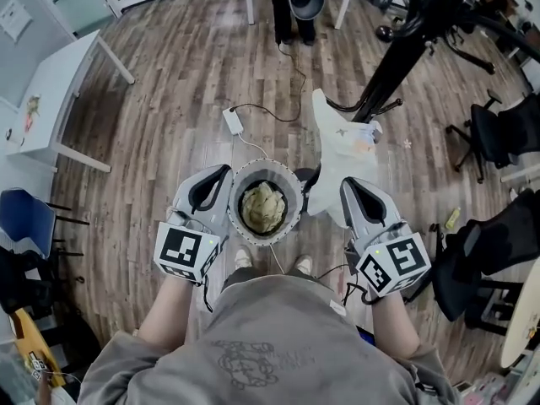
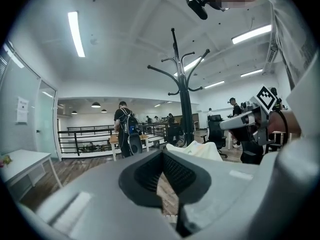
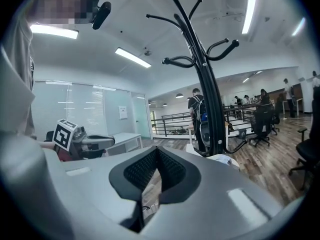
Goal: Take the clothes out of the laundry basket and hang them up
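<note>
Our left gripper [image 1: 219, 175] and right gripper [image 1: 352, 186] are closed, empty; clothes [image 1: 263, 207] lie in the basket [image 1: 292, 186] between them.

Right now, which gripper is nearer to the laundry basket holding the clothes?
Left. The left gripper sits right beside the laundry basket's left rim. The right gripper is farther off to the basket's right, by the white garment on the floor.

The floor [image 1: 169, 125] is matt, grainy wood. The laundry basket [image 1: 292, 186] is white perforated plastic, the clothes [image 1: 262, 207] in it crumpled yellowish cloth. The coat stand [image 3: 205, 84] is glossy black metal. The left gripper [image 2: 162, 153] and right gripper [image 3: 157, 151] are smooth grey plastic with ribbed black pads [image 2: 177, 171].
</note>
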The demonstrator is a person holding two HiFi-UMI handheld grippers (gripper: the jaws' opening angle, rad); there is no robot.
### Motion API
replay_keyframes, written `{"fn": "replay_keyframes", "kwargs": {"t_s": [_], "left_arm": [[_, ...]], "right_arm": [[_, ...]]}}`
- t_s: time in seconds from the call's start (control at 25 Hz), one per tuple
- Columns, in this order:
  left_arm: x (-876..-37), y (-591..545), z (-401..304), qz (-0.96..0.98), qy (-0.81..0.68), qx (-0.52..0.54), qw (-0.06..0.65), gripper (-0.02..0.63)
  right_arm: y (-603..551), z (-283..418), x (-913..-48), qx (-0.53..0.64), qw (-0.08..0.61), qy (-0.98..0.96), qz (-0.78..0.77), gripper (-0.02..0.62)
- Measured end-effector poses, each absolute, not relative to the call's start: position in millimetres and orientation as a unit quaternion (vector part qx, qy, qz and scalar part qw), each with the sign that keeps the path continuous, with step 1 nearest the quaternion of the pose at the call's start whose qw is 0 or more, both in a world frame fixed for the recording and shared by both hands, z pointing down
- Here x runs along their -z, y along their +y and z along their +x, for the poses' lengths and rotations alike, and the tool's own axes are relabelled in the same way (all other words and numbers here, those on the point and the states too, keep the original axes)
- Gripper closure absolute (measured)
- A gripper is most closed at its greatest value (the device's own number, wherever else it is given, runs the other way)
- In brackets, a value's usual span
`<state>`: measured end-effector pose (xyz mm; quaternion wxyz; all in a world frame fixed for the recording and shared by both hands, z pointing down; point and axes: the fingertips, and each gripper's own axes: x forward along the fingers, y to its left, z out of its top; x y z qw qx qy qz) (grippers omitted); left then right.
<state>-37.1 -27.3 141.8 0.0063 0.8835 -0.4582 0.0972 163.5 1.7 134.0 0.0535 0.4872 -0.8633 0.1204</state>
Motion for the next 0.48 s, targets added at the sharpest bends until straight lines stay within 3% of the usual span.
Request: {"fn": "replay_keyframes", "kwargs": {"t_s": [0.48], "left_arm": [[-208, -74, -71, 0.866, -0.482, -0.128, 0.037, 0.604]], "right_arm": [[-63, 99, -206, -0.170, 0.110, -0.873, 0.444, 0.568]]}}
